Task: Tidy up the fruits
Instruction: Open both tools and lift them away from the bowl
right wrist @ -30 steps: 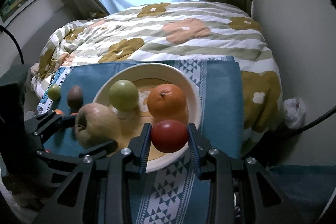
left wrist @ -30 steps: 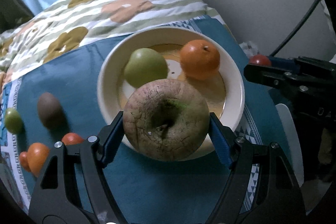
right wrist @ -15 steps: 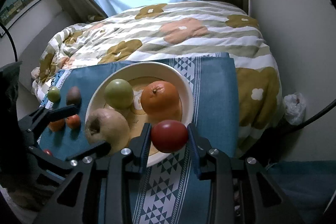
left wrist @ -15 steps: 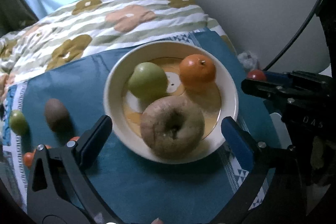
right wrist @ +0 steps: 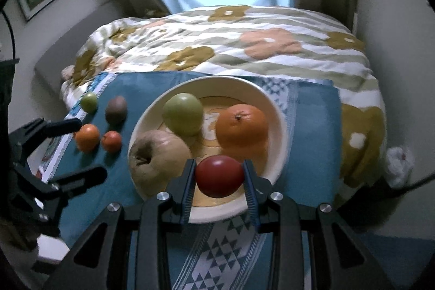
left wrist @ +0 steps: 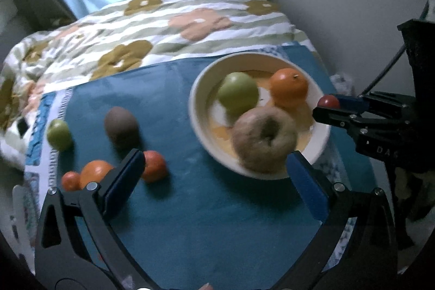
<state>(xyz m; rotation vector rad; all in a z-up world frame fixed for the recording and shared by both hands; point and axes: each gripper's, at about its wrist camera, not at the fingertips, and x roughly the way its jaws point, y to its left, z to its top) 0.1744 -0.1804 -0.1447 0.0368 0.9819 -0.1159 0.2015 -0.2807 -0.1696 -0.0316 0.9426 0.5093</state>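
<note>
Right wrist | right gripper [right wrist: 219, 175] clamps red fruit [right wrist: 219, 175] over bowl [right wrist: 280, 127] | left gripper [left wrist: 214, 175] wide, empty

Left tongs [left wrist: 214, 167]: jaws spread wide, blue pads facing each other across an empty gap, nothing touching either pad. Tilted steeply downward, black frame filling the lower edge of the left wrist view. Seen from the right wrist view as two dark fingers [right wrist: 64, 125] well apart at the left edge.

Right tongs [right wrist: 218, 177]: jaws drawn in tight, ribbed blue pads pressing both sides of a red tomato [right wrist: 219, 175], held clear between the tips. Also angled downward. From the left wrist view, visible at the right edge [left wrist: 333, 106], pointing left, tomato at the tip.
</note>
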